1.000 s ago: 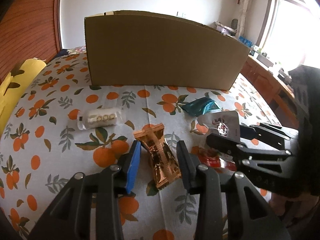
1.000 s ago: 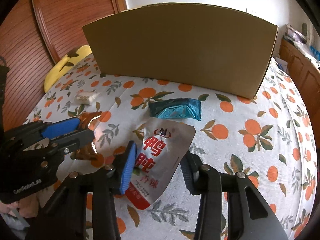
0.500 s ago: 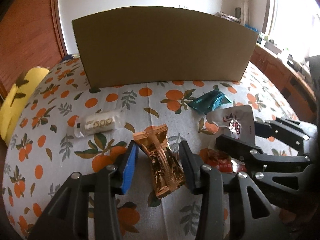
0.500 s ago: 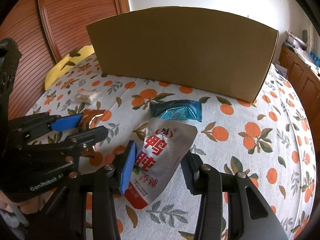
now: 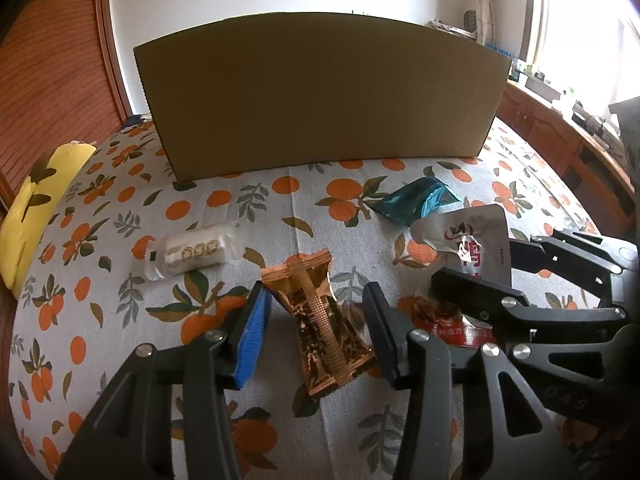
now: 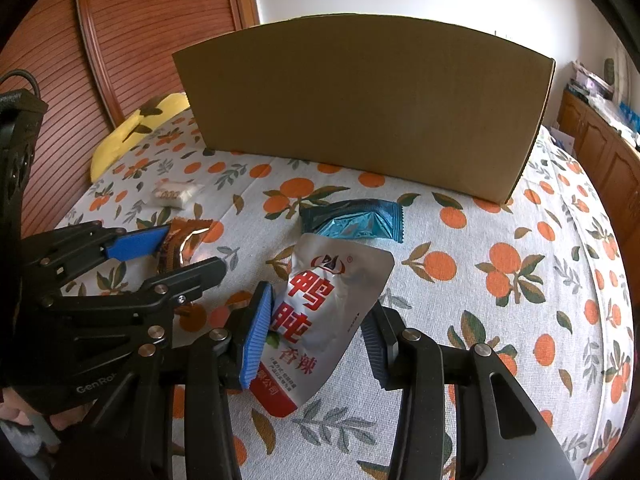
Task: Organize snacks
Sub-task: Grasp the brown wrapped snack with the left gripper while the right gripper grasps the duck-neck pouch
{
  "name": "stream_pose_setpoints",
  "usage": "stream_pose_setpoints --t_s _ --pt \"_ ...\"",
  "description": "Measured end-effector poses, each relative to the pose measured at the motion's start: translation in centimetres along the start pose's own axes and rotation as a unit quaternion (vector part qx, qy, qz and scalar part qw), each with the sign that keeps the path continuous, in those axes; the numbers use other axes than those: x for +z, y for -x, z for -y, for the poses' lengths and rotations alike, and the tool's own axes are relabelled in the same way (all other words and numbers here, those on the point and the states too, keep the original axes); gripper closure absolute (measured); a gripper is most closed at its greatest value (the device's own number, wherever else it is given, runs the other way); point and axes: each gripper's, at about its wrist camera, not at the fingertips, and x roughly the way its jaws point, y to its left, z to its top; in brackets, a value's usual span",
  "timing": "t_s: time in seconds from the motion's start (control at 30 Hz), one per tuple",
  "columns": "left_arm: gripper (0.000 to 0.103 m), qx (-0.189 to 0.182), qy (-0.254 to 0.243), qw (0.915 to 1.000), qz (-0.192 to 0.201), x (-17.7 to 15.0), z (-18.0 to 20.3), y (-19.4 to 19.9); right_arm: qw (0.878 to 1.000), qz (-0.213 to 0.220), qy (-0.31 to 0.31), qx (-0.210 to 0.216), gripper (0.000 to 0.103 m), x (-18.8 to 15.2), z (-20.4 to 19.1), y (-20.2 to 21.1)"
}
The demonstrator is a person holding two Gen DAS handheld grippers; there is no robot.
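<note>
My left gripper (image 5: 316, 312) is open, its jaws on either side of a brown-gold snack wrapper (image 5: 320, 320) lying on the orange-print tablecloth. My right gripper (image 6: 320, 320) is open around a silver pouch with red characters (image 6: 320, 312); the left blue pad touches its edge. In the left wrist view the right gripper (image 5: 472, 264) and the silver pouch (image 5: 472, 236) show at right. In the right wrist view the left gripper (image 6: 180, 248) and the brown wrapper (image 6: 176, 244) show at left. A teal packet (image 6: 356, 224) and a white packet (image 5: 196, 252) lie loose.
A large cardboard box (image 5: 320, 100) stands upright across the back of the table (image 6: 520, 320). A yellow cushion (image 5: 36, 204) lies at the table's left edge. Wooden cabinets (image 6: 600, 140) stand to the right.
Both grippers have lowered and moved slightly forward around their snacks. The jaws remain open; the snacks have not moved.
</note>
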Motion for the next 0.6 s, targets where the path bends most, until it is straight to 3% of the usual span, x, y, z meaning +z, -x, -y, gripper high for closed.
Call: stream_pose_setpoints --t_s 0.27,0.6 --pt "0.082 -0.008 0.026 0.9996 0.007 -0.3 -0.9 0.4 1.000 0.000 0.000 0.000 0.060 0.0 -0.1 0.0" --pt "0.084 -0.015 0.020 0.9995 0.022 -0.6 -1.1 1.6 1.000 0.002 0.001 0.002 0.062 -0.1 -0.2 0.0"
